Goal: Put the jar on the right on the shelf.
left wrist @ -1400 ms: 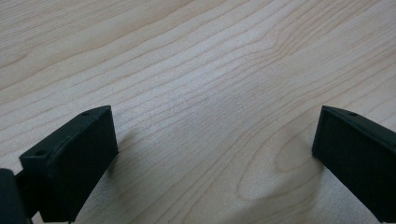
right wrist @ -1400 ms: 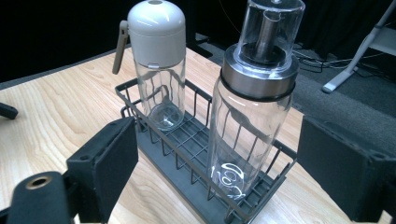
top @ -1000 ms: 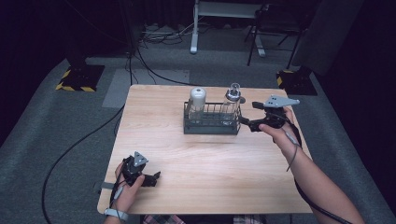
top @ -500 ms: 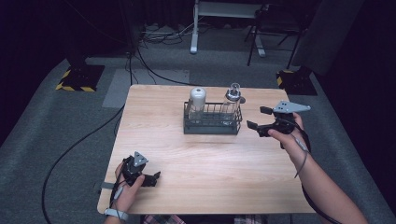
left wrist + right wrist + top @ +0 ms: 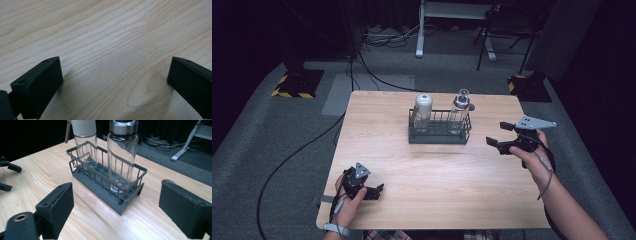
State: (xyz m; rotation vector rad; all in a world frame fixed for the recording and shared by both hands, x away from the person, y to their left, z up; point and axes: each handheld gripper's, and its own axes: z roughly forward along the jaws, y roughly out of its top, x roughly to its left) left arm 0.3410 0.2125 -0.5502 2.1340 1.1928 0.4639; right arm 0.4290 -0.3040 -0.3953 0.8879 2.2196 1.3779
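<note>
A dark wire basket (image 5: pixel 439 134) stands at the middle of the wooden table (image 5: pixel 437 180). In it stand two clear bottles upright: one with a white cap (image 5: pixel 422 111) at the left end, one with a metal cap (image 5: pixel 460 106) at the right end. My right gripper (image 5: pixel 497 134) hovers to the right of the basket, pointing at it, open with nothing between its jaws. In the right gripper view the basket (image 5: pixel 100 180) and both bottles (image 5: pixel 85 145) (image 5: pixel 123 155) lie ahead of the open jaws. My left gripper (image 5: pixel 378 191) rests open near the front left corner, over bare wood (image 5: pixel 112 50).
Floor cables (image 5: pixel 382 37), a white stand (image 5: pixel 422 30) and yellow-black striped bases (image 5: pixel 294 85) lie beyond the table's far edge. Bare wood spreads between the basket and the front edge. The left gripper's jaws (image 5: pixel 7 176) appear at the left edge of the right gripper view.
My right gripper has drawn back from the basket's right end, moving right and a little toward the person. The left gripper, basket and bottles have stayed put.
</note>
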